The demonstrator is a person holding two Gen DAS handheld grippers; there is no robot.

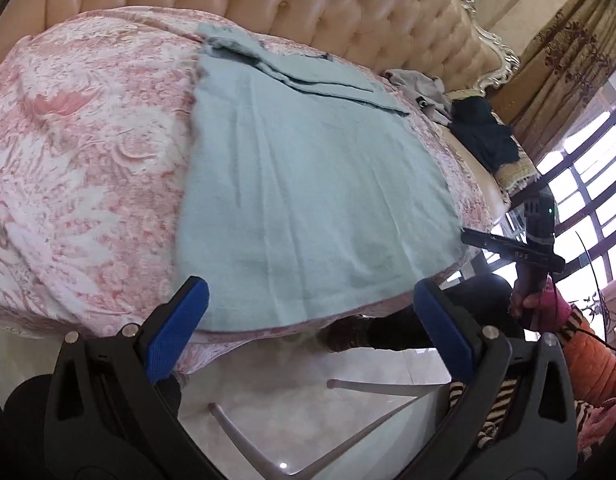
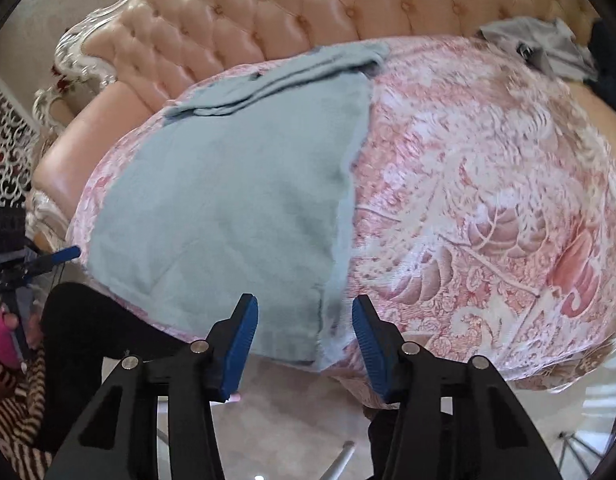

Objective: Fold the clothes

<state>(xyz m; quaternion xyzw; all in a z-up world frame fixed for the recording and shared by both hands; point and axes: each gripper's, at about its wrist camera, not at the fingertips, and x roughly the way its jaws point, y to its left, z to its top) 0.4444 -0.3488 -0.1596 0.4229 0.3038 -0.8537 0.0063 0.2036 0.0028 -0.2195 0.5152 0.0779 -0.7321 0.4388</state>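
Note:
A light blue garment (image 1: 308, 184) lies flat on the pink floral cover (image 1: 76, 152), its sleeves folded across the far end. It also shows in the right wrist view (image 2: 228, 208). My left gripper (image 1: 311, 320) is open and empty, just short of the garment's near hem. My right gripper (image 2: 304, 340) is open and empty, its jaws on either side of the garment's near right corner, above it. The right gripper also shows from the side in the left wrist view (image 1: 511, 246).
A tufted peach sofa back (image 1: 308, 4) runs behind the cover. A grey garment (image 1: 419, 84) and a dark garment (image 1: 483, 132) lie at the sofa's right end. White stool legs (image 1: 371, 388) and pale floor lie below. A window (image 1: 587, 200) is at right.

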